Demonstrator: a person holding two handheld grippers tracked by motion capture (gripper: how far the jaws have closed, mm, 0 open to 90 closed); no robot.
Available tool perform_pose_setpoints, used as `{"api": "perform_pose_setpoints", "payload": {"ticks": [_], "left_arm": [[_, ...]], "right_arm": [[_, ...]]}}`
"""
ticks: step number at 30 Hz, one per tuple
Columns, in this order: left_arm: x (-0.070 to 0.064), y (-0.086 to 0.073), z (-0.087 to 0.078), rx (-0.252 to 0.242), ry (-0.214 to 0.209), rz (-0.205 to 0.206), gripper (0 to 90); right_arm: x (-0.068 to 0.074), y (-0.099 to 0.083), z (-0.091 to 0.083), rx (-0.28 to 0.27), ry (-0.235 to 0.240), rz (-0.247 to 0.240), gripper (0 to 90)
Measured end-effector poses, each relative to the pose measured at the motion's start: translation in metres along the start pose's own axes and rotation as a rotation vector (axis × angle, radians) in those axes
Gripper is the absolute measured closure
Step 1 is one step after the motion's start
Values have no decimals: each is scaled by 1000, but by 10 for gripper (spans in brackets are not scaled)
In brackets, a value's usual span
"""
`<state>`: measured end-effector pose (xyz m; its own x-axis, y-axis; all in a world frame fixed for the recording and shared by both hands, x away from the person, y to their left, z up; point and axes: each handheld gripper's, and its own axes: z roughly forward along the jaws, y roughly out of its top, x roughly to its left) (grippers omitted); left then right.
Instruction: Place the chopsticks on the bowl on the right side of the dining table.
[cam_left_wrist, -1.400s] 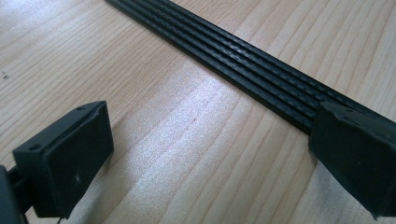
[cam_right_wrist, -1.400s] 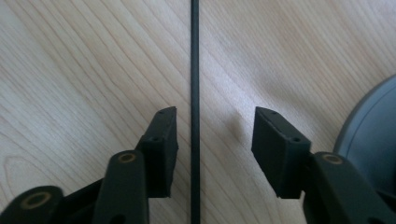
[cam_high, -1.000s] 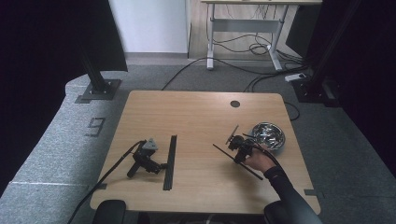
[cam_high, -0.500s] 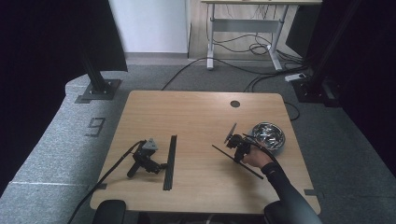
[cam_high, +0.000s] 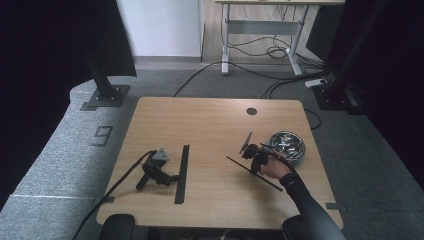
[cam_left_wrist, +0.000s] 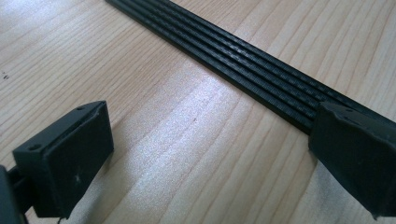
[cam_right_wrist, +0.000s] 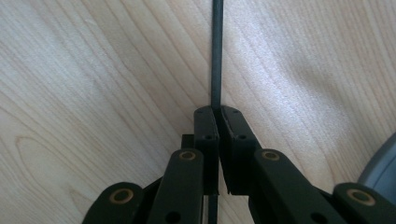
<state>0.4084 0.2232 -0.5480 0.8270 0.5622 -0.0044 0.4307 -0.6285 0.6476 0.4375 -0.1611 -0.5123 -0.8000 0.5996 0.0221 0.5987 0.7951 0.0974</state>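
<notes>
Slightly nearer the person than a second ago, the right gripper (cam_high: 253, 159) and the thin black flat strip (cam_high: 252, 172) pinched in it have drifted back across the light wooden table (cam_high: 210, 120); the shift is small, and the strip's angle looks about the same. The left gripper (cam_high: 159, 174), lying unattended on the table, has not moved, nor has the wide black ribbed strip (cam_high: 182, 172) beside it.

In the right gripper view the jaws are closed tight on the thin strip's edge, with the strip (cam_right_wrist: 216, 51) running straight ahead over the wood. In the left gripper view the jaws stand wide apart, holding nothing, with one jaw tip resting against or over the ribbed strip (cam_left_wrist: 243, 65).

The main risk, as I judge it, is the narrow grip: the strip is long and held near its middle on a thin edge, so it may pivot or slide out if swung quickly. The shiny round metal bowl (cam_high: 287, 145) sits just beside the hand (cam_high: 272, 169), and a trailing end could knock it.
</notes>
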Motion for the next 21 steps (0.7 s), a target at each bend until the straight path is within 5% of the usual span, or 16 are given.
{"api": "perform_pose_setpoints", "payload": {"ticks": [21], "left_arm": [[0,0,0,0,0,0,0]], "right_arm": [[-5,-10,-36,-68,-3,25,859]]}}
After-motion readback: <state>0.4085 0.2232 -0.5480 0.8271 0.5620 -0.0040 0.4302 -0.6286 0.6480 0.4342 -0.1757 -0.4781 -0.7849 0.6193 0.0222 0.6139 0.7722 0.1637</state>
